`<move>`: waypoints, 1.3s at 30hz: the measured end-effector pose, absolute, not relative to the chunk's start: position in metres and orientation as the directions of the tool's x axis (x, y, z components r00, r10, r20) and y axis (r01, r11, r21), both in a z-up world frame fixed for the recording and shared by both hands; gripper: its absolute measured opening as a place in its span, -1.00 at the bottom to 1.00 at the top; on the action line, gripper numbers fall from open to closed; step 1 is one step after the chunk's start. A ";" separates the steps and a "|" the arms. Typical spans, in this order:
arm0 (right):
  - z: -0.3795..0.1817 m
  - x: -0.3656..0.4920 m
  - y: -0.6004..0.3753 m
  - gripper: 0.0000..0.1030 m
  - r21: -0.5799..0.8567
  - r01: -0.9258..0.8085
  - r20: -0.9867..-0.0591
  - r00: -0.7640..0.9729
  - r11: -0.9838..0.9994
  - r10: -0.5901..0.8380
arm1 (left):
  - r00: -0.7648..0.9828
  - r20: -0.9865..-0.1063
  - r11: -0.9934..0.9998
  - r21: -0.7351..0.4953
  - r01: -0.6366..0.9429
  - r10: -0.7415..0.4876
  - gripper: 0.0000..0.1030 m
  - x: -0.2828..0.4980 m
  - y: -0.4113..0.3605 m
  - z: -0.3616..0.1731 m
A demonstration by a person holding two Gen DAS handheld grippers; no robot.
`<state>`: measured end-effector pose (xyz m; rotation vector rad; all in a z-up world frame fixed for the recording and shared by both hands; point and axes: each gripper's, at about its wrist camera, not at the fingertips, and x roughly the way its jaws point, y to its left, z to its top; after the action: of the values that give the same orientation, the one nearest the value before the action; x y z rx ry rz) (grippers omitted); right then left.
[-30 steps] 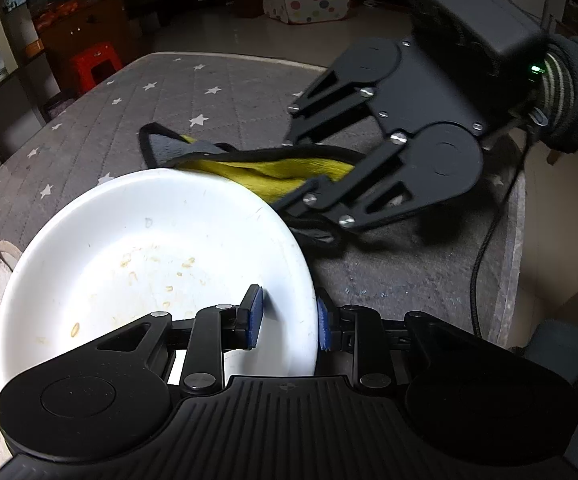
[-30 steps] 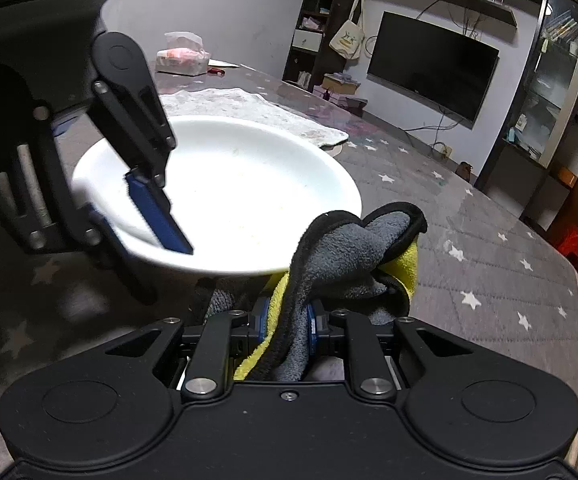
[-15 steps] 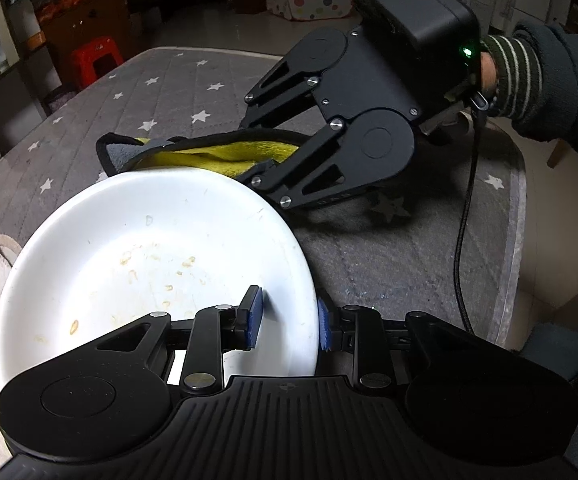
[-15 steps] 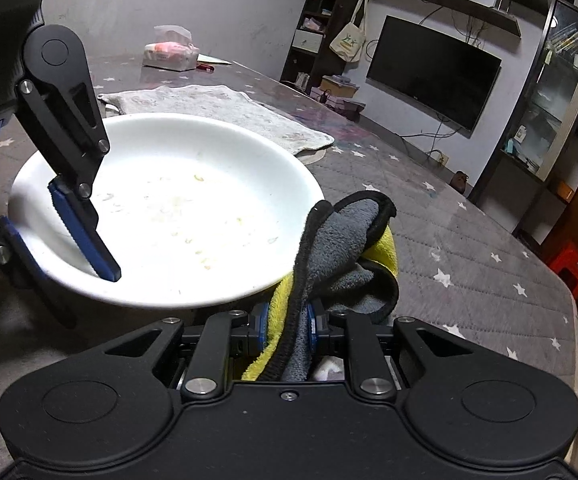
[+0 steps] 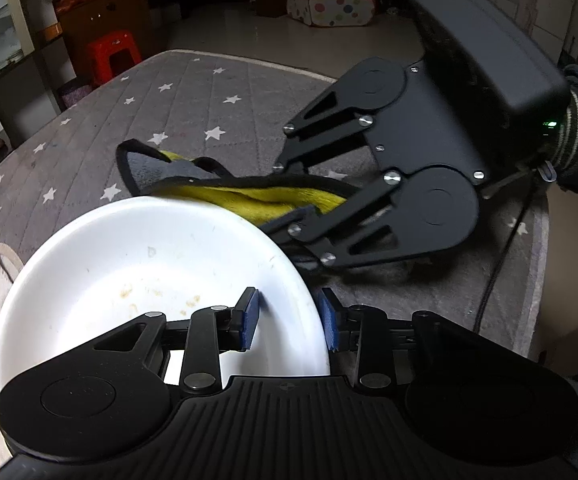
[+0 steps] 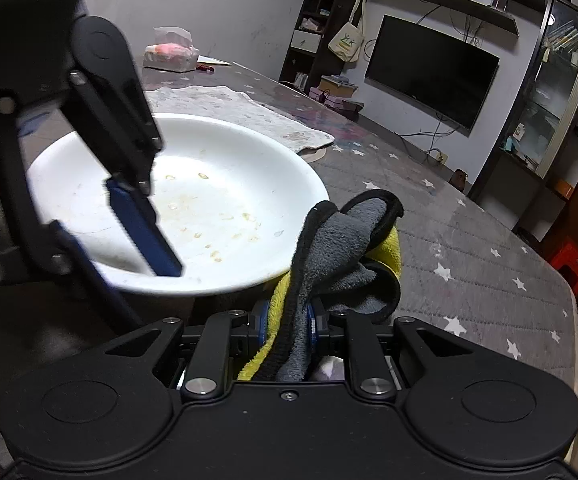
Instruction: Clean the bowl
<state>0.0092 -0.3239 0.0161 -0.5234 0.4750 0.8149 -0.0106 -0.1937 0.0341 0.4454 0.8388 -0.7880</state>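
Observation:
A white bowl (image 5: 137,264) with dried yellowish food specks sits on the grey star-patterned table cover. My left gripper (image 5: 289,320) is shut on the bowl's near rim, one blue pad inside, one outside. The bowl also shows in the right wrist view (image 6: 225,200), with the left gripper (image 6: 117,232) on its rim. My right gripper (image 6: 287,320) is shut on a grey and yellow cloth (image 6: 341,236). The cloth (image 5: 249,196) hangs just past the bowl's far rim, outside the bowl.
A pale stained mat (image 6: 249,108) lies under the bowl's far side. A tissue pack (image 6: 173,52) stands at the table's far end. The table edge (image 5: 541,240) runs close on the right, with a black cable (image 5: 501,256) over it. A red stool (image 5: 113,56) stands beyond.
My right gripper with the cloth has swung back and forth beside the bowl's rim and now sits lower and nearer the rim. The left gripper keeps its hold on the bowl.

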 end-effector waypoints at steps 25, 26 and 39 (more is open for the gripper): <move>0.023 -0.026 -0.337 -0.62 -0.231 -0.799 -0.584 0.570 0.556 0.578 | 0.361 -0.806 0.538 0.062 0.840 -0.470 -0.45 -0.044 -0.176 0.037; 0.022 -0.024 -0.336 -0.62 -0.233 -0.800 -0.583 0.570 0.553 0.579 | 0.359 -0.806 0.537 0.061 0.841 -0.471 -0.45 -0.044 -0.175 0.037; 0.020 0.017 -0.325 -0.62 -0.249 -0.793 -0.575 0.583 0.557 0.574 | 0.343 -0.805 0.529 0.043 0.848 -0.484 -0.46 -0.052 -0.167 0.037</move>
<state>0.0171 -0.3250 0.0196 -0.5229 0.4627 0.8410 -0.0518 -0.1665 0.0368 0.5083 0.8312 -0.9152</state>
